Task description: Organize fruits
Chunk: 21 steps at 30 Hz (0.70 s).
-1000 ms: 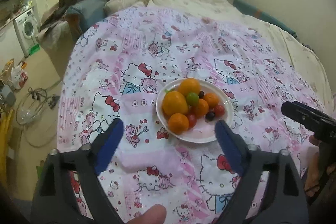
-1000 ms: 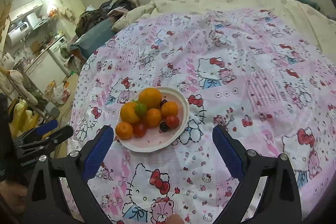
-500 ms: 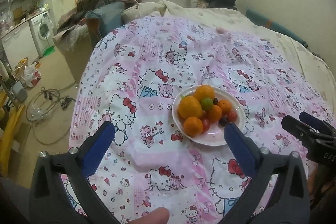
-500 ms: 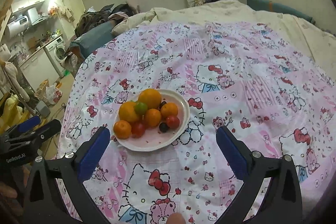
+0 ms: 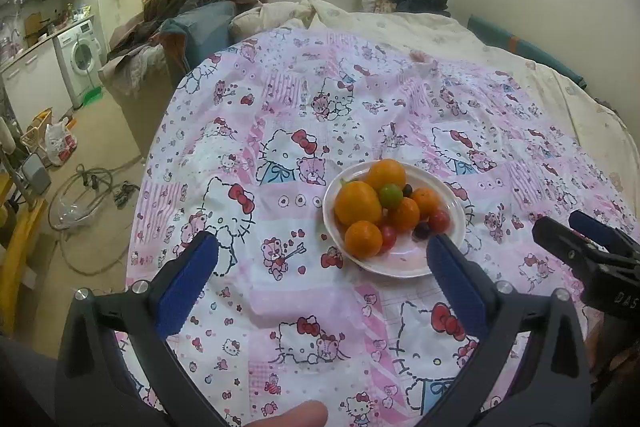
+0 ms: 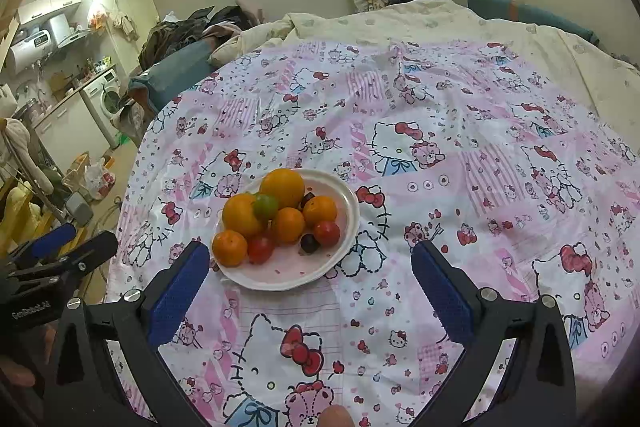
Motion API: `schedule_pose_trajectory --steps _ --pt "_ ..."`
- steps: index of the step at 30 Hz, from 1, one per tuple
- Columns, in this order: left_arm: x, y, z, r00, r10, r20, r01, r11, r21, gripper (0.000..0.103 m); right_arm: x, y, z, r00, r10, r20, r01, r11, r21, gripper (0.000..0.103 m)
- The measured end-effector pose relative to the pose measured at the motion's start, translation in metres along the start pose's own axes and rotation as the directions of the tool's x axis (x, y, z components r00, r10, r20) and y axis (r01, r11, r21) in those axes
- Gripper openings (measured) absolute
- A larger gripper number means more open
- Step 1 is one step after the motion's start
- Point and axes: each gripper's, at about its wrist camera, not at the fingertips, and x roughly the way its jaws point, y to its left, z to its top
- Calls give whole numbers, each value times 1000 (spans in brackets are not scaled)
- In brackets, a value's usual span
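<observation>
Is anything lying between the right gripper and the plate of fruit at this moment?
Nothing visible. The right gripper is open and empty, and only bare patterned bedsheet lies between its fingers and the near rim of the white plate. The left gripper sits off to the side, clear of that path.

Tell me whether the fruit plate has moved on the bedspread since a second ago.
No. The plate still sits just below and right of the same blue-bowed kitty print; only the camera view shifted.

The left gripper [image 5: 322,259] has just been opening; nothing sits between its jaws. The right gripper [image 6: 310,263] gapes wide too, tilted downward.
</observation>
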Motion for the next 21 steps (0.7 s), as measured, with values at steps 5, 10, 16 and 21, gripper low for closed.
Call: schedule_pose_trajectory --steps 5,10,16,21 --pt "0 -1 1 1000 -3 6 3 1000 0 103 0 0 0 1000 1 -3 -1 1000 1 103" --pt "-1 0 1 1000 -3 0 3 1000 -5 103 0 0 0 1000 0 -2 0 1000 4 103" --pt "0 0 0 1000 -4 0 4 1000 -7 103 0 0 0 1000 -1 -2 1 1000 1 103" --pt "0 -1 0 1000 -5 -2 5 1000 -7 103 0 0 0 1000 3 -5 -3 1000 -2 103"
